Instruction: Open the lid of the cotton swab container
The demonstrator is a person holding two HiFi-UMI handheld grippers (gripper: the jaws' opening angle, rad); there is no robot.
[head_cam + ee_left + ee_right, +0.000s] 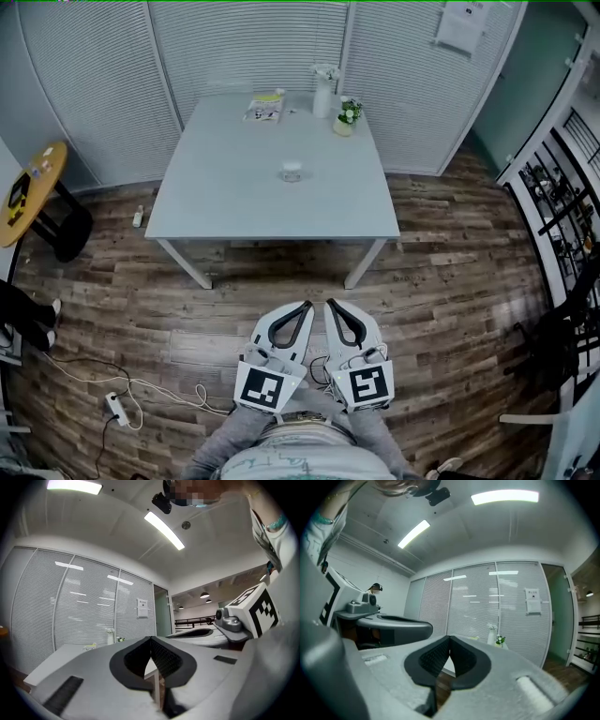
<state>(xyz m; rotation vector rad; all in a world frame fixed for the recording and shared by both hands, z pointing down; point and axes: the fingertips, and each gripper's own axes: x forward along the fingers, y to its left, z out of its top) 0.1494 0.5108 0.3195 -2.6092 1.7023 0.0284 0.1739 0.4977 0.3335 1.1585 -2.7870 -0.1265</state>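
Holding both tools level and close to your body, you have the left gripper [306, 307] and right gripper [330, 307] closed on nothing, side by side, likely parked for the approach. The cotton swab container [292, 172] stands mid-table [225, 192], well apart; step closer first.

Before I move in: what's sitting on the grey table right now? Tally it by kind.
cotton swab container: 1
white bottle: 1
small potted plant: 1
yellow-and-white packet: 1
Total: 4
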